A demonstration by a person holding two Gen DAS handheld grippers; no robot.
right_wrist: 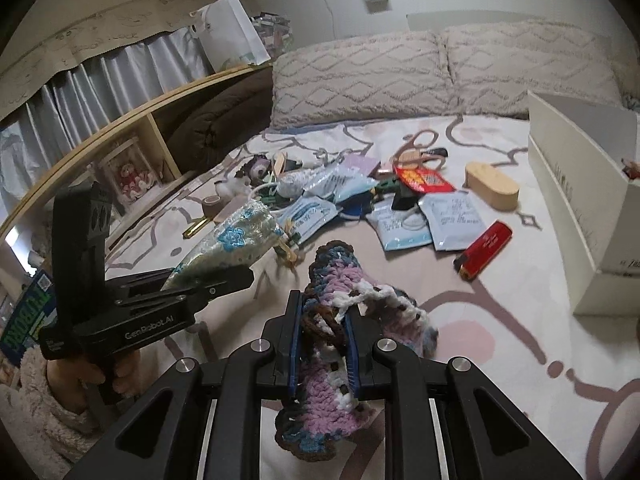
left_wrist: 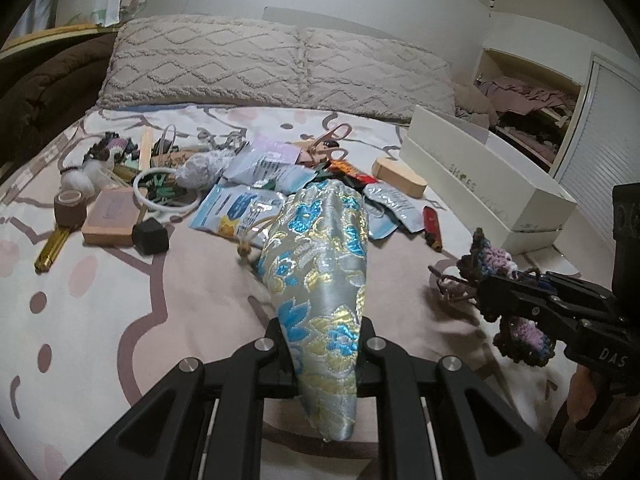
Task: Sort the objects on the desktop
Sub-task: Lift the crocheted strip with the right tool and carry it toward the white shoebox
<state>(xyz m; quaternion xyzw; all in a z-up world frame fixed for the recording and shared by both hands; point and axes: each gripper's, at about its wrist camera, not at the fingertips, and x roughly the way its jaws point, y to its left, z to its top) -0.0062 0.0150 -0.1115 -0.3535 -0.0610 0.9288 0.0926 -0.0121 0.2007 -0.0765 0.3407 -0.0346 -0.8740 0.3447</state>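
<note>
left tongs: clamped on silver-blue floral brocade pouch
right tongs: gripping purple-white crocheted yarn piece
white shoe box: two o'clock

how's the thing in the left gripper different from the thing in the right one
The left gripper is shut on a brocade pouch; the right gripper is shut on a crocheted piece.
1. The brocade pouch is shiny woven fabric, silver with blue and gold flowers; the crocheted piece is chunky matte yarn in purple, white, brown and teal.
2. The brocade pouch holds a smooth tapered shape; the crocheted piece is crumpled and floppy.
Both are soft textiles lifted off the bedspread.
</note>
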